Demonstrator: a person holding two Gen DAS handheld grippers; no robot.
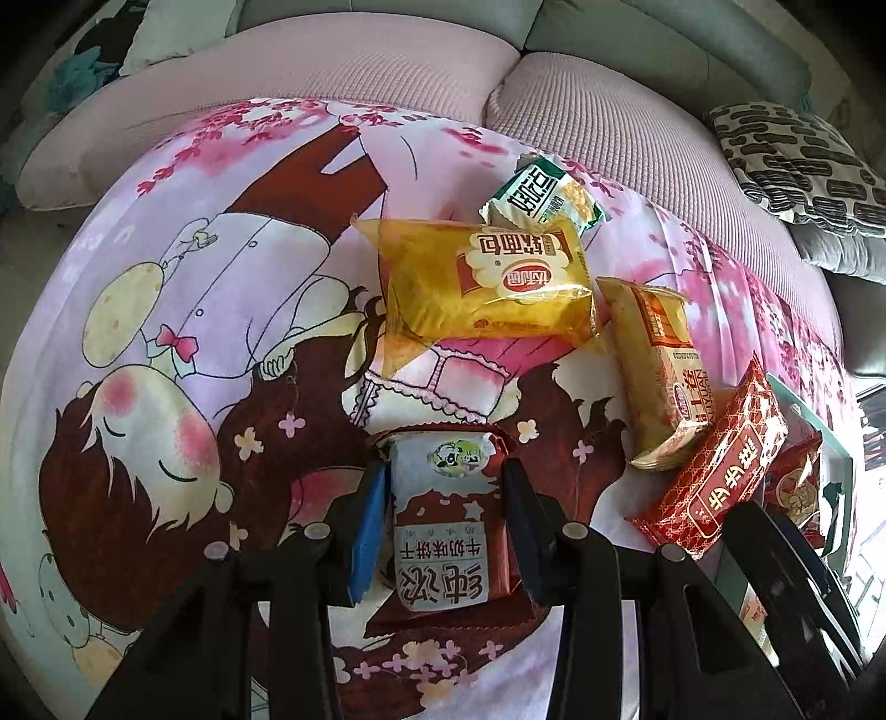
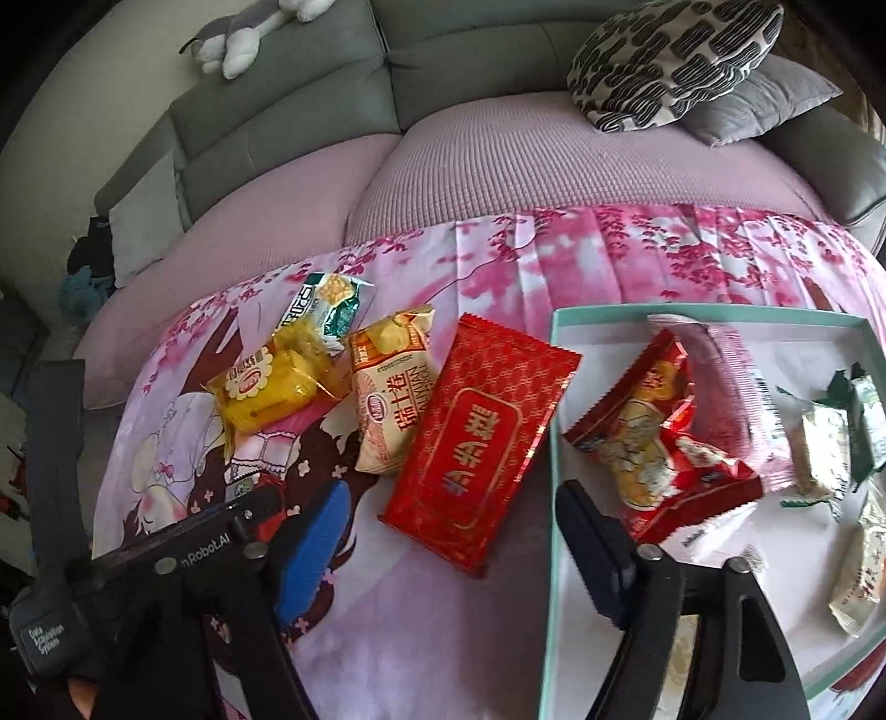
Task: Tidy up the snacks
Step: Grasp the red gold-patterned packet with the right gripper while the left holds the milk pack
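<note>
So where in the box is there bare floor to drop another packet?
The box has bare floor along its near left edge, in front of the red packet, and at the far right corner behind the green-and-white packets. The middle and right side are crowded.

Grey-green sofa (image 2: 288, 105) across upper frame, pink textured seat cushions (image 2: 554, 166) below it. Black-and-white patterned pillow (image 2: 670, 55) upper right; plush toy (image 2: 249, 33) upper left.
</note>
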